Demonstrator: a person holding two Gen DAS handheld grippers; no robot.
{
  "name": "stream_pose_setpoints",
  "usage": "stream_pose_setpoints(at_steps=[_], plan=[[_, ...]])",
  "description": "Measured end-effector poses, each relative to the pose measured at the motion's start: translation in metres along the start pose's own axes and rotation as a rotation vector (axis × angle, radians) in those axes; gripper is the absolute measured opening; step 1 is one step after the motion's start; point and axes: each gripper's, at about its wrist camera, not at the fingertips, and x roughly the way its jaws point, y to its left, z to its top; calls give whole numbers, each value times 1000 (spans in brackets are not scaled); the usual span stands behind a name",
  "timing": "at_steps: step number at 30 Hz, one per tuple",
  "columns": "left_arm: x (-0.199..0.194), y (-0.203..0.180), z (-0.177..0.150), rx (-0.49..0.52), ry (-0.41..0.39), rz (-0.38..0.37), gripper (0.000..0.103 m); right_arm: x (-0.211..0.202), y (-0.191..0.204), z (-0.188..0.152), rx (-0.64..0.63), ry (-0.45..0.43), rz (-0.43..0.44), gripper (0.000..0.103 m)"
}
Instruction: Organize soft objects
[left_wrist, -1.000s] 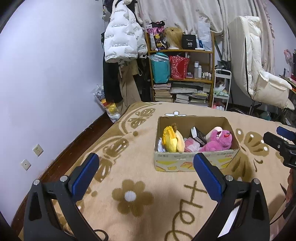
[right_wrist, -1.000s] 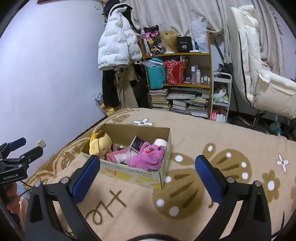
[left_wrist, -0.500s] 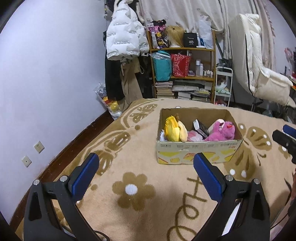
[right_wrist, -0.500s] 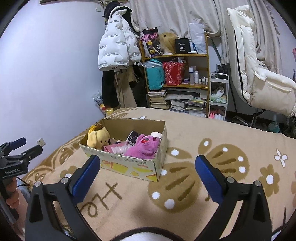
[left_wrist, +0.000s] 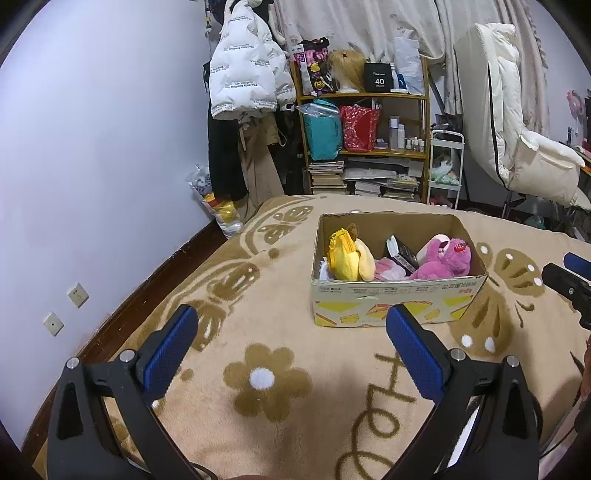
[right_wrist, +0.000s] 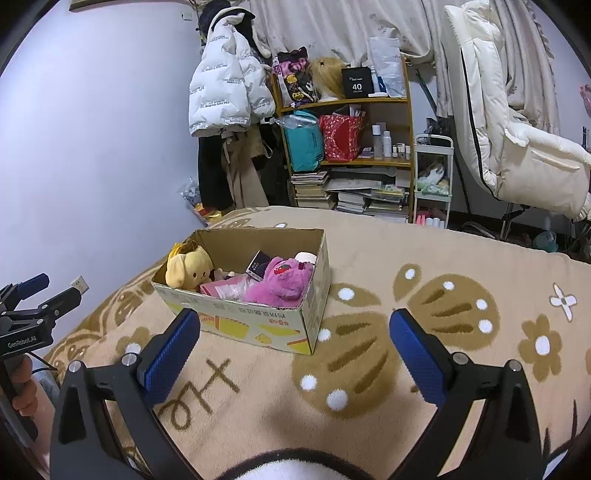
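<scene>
A cardboard box (left_wrist: 399, 302) (right_wrist: 258, 325) stands on the beige flowered blanket (left_wrist: 266, 380) (right_wrist: 369, 354). Inside it lie a yellow plush (left_wrist: 347, 256) (right_wrist: 188, 267), a pink plush bear (left_wrist: 445, 258) (right_wrist: 280, 282), a pink bag (left_wrist: 388, 267) and a small dark box (left_wrist: 402, 253) (right_wrist: 258, 264). My left gripper (left_wrist: 291, 349) is open above the blanket, short of the box, with nothing between its blue pads. My right gripper (right_wrist: 293, 350) is open too, near the box's right front corner. Each gripper shows at the edge of the other's view.
A wooden shelf (left_wrist: 365, 147) (right_wrist: 347, 147) with bags, books and bottles stands behind the bed. A white puffer jacket (left_wrist: 243, 85) hangs on the left, a white padded chair (left_wrist: 517, 140) stands on the right. The wall (left_wrist: 92, 166) borders the bed's left side.
Both grippers have pulled back and risen a little, so the box sits lower and farther in each view. Both stay open. The toys in the box have not moved.
</scene>
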Motion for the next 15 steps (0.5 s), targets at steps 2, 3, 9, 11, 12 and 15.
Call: stream_pose_setpoints(at_steps=[2, 3, 9, 11, 12, 15], plan=[[0, -1, 0, 0, -1, 1, 101, 0, 0, 0, 0, 0, -1, 103], [0, 0, 0, 0, 1, -1, 101, 0, 0, 0, 0, 1, 0, 103], [0, -2, 0, 2, 6, -2, 101, 1, -1, -2, 4, 6, 0, 103], [0, -3, 0, 4, 6, -2, 101, 2, -1, -4, 6, 11, -1, 103], [1, -3, 0, 6, 6, -1, 101, 3, -2, -5, 6, 12, 0, 103], [2, -3, -1, 7, 10, -1, 101, 3, -2, -6, 2, 6, -2, 103]])
